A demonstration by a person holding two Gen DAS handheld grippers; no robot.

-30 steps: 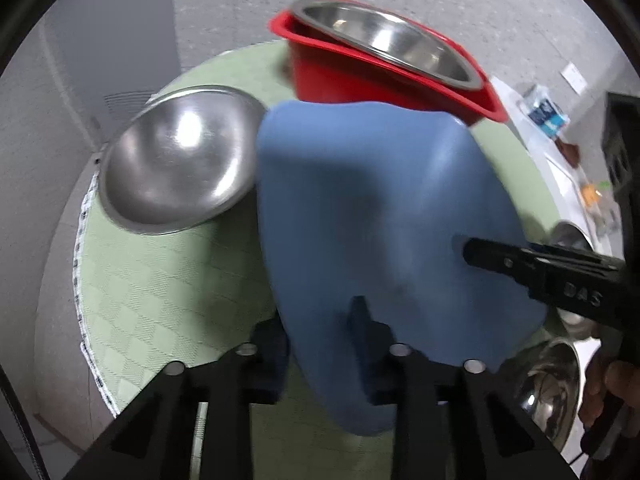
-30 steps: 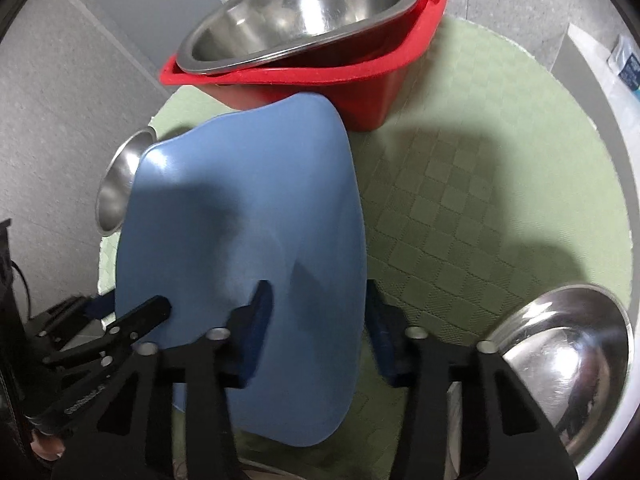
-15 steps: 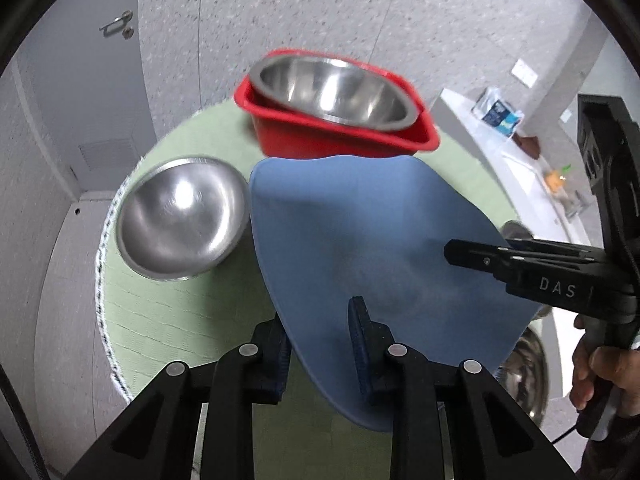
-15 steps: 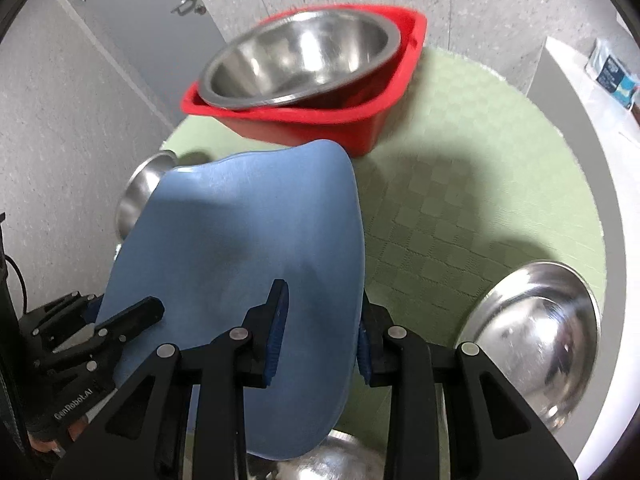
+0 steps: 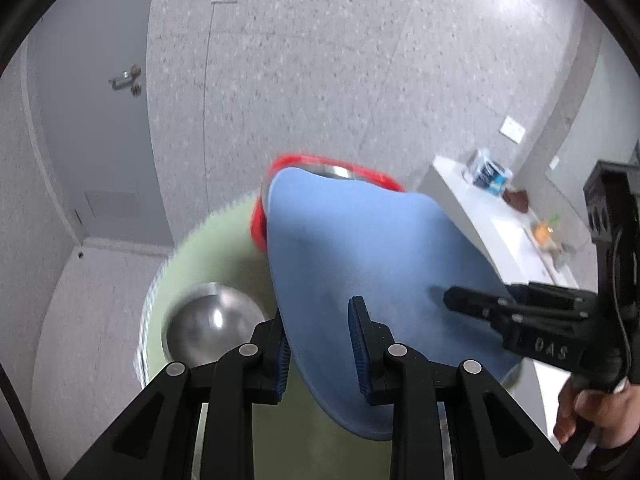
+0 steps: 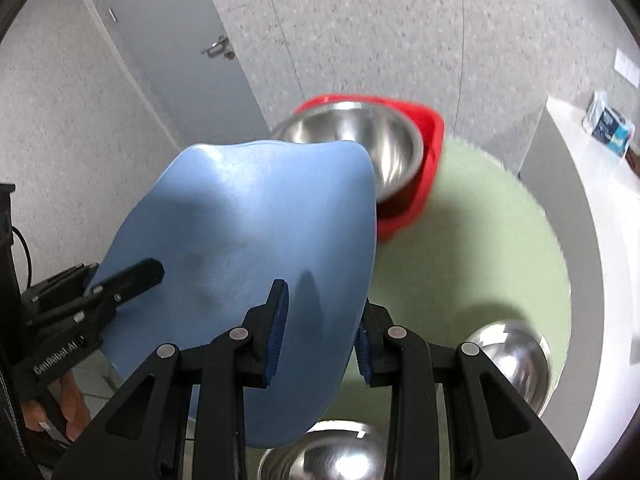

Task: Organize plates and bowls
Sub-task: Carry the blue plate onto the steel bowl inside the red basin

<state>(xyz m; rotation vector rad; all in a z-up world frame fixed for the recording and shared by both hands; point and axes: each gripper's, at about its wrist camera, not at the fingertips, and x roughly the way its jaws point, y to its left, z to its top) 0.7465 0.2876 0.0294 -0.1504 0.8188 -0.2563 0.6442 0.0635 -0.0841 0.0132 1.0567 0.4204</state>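
A large blue plate is held up in the air by both grippers, well above the round green table. My left gripper is shut on its left rim. My right gripper is shut on its right rim, and also shows in the left wrist view. The plate is tilted and hides part of the red tub, which holds a steel bowl.
A steel bowl sits on the table's left side. Two more steel bowls lie at the right and near edge. A white counter with a blue packet runs along the right. A grey door stands behind.
Both grippers have lifted the blue plate higher and pulled back from the table; the red tub and bowls now look smaller and farther below. The views are motion-blurred.
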